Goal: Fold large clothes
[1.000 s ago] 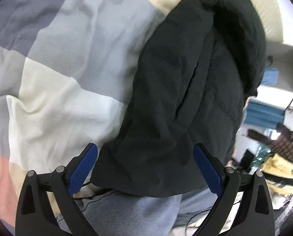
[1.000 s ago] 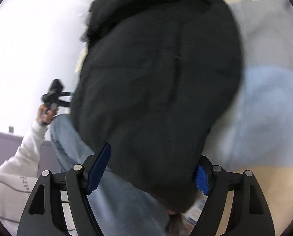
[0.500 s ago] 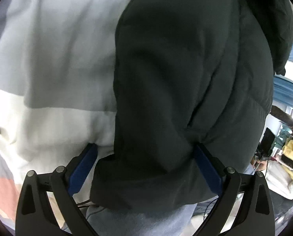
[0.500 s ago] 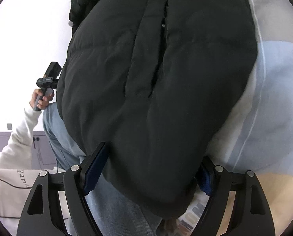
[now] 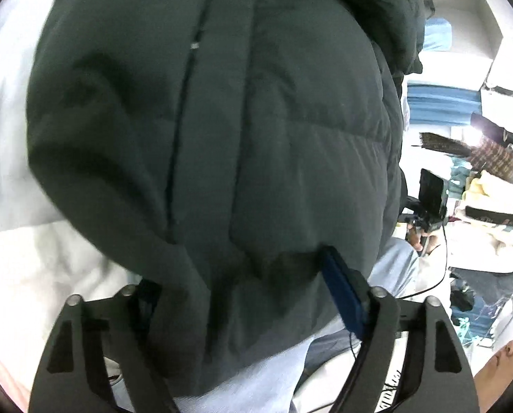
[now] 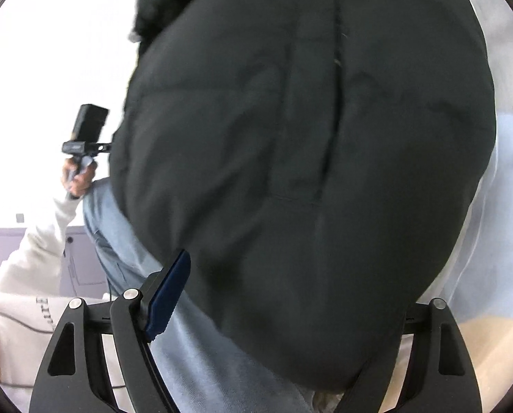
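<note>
Left wrist view: left gripper (image 5: 242, 282) has just been closing, its fingers (image 5: 342, 292) pressing the hem of the dark padded jacket (image 5: 222, 120) lying on the bed (image 5: 32, 258). Right wrist view: right gripper (image 6: 290, 296) likewise closing on the hem, far finger hidden. Judgement: hem gripped, folding barely begun

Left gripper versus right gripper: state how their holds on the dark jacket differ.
Left gripper's visible finger dents the jacket; right gripper's only lies along its edge, pressing unclear. Left gripper shows its picture-right finger, right gripper its picture-left one. Shared: both have just been closing, jacket between the fingers, other finger hidden.
</note>
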### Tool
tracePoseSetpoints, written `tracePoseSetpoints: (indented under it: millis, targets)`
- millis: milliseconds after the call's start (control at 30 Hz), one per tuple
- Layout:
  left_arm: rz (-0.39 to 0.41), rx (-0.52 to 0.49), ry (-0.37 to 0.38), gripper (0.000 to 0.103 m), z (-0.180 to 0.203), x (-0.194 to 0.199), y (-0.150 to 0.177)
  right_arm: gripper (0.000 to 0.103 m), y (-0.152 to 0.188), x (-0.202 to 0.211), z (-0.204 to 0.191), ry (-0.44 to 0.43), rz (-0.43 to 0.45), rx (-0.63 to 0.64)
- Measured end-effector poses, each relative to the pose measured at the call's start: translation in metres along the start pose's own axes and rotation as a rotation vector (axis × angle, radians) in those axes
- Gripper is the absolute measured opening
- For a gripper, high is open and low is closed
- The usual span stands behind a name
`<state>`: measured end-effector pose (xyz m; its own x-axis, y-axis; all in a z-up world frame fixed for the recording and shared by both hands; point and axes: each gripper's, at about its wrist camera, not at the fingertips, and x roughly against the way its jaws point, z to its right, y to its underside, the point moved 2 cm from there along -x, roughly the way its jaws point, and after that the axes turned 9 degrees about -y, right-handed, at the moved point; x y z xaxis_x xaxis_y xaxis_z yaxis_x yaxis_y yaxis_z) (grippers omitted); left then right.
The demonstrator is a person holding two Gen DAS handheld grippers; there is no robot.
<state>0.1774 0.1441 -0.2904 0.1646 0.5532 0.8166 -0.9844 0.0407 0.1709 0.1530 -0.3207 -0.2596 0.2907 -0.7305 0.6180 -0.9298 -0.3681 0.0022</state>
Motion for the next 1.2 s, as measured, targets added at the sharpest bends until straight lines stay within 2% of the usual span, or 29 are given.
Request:
tracePoseSetpoints:
  millis: [33, 100, 133, 167, 200, 267, 300, 367, 500, 633, 800, 1000, 1200]
  targets:
    - [0.011, -0.012, -0.012, 0.069, 0.003, 0.001, 0.003, 0.069, -0.001, -0.001, -0.001, 0.016, -0.008, 0.005]
    - [0.041, -0.042, -0.027, 0.053, 0.016, 0.002, 0.004, 0.051, -0.002, -0.001, -0.012, 0.057, -0.013, 0.044]
    - [0.063, -0.057, -0.039, 0.048, 0.020, 0.004, 0.006, 0.045, -0.006, -0.001, -0.018, 0.070, -0.010, 0.062]
    - [0.083, -0.068, -0.048, 0.039, 0.015, 0.013, 0.009, 0.030, -0.006, 0.001, -0.027, 0.099, 0.001, 0.090]
    - [0.102, -0.076, -0.055, 0.031, 0.018, 0.015, 0.009, 0.019, -0.006, 0.006, -0.036, 0.130, 0.015, 0.116]
    - [0.140, -0.078, -0.065, 0.022, 0.024, 0.022, 0.014, 0.013, -0.005, 0.015, -0.053, 0.165, 0.050, 0.151]
    - [0.157, -0.072, -0.065, 0.016, 0.025, 0.026, 0.017, 0.012, -0.005, 0.020, -0.064, 0.190, 0.071, 0.174]
    - [0.204, -0.060, -0.065, 0.010, 0.026, 0.039, 0.024, 0.010, -0.003, 0.027, -0.082, 0.216, 0.107, 0.207]
    - [0.326, -0.050, -0.057, 0.007, 0.034, 0.075, 0.038, 0.008, 0.007, 0.053, -0.121, 0.261, 0.205, 0.264]
    - [0.405, -0.063, -0.049, 0.007, 0.057, 0.096, 0.052, 0.006, 0.026, 0.064, -0.138, 0.299, 0.239, 0.299]
    - [0.442, -0.063, -0.039, 0.007, 0.061, 0.112, 0.085, 0.006, 0.046, 0.075, -0.149, 0.305, 0.295, 0.311]
    - [0.474, -0.051, -0.009, 0.006, 0.061, 0.119, 0.117, 0.006, 0.088, 0.086, -0.169, 0.325, 0.353, 0.333]
    - [0.473, -0.026, 0.032, 0.006, 0.059, 0.131, 0.142, 0.006, 0.128, 0.085, -0.196, 0.294, 0.404, 0.334]
